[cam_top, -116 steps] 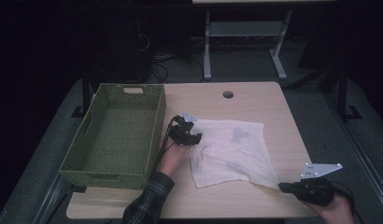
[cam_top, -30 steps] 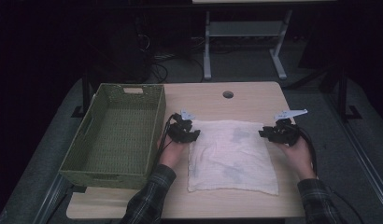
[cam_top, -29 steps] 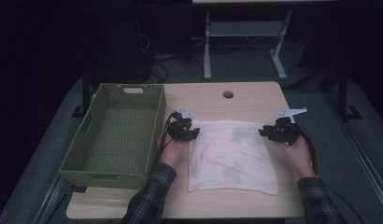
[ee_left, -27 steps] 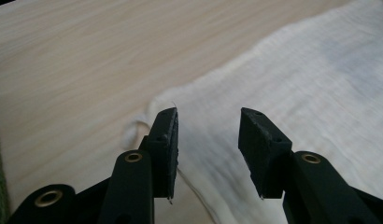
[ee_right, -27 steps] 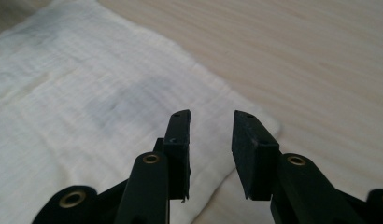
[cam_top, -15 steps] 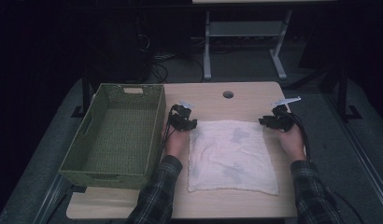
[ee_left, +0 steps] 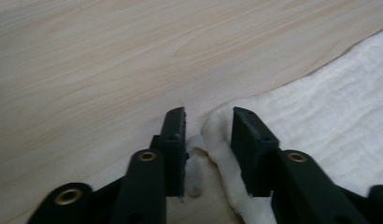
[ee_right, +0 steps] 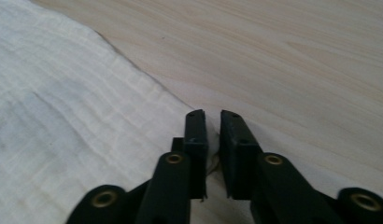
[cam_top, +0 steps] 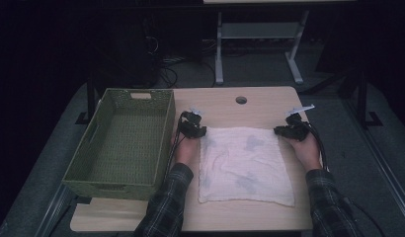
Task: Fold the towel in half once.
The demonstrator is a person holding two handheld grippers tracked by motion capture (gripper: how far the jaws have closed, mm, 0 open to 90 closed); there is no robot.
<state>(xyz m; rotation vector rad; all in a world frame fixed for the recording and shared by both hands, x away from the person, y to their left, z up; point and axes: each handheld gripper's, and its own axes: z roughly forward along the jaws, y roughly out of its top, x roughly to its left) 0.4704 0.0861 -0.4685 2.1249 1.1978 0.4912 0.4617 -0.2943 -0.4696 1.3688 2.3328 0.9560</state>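
A white cloth (cam_top: 245, 165) lies spread flat on the wooden table (cam_top: 269, 106). My left gripper (cam_top: 201, 132) is down at the cloth's far left corner. Its jaws have just been closing, and in the left gripper view (ee_left: 208, 116) a raised fold of cloth (ee_left: 217, 135) stands between them with a gap still beside it. My right gripper (cam_top: 278, 131) is at the far right corner. Its jaws have just been closing too, and in the right gripper view (ee_right: 212, 116) they are nearly together on the cloth's (ee_right: 63, 107) edge.
A green woven basket (cam_top: 163, 123) stands empty at the table's left, close beside my left hand. A round cable hole (cam_top: 241, 100) sits near the far edge. Beyond the table there is a dark floor with a white metal stand (cam_top: 255, 34).
Both hands have moved away from the person, to the cloth's far corners, and come down onto the table. The cloth lies where it was.
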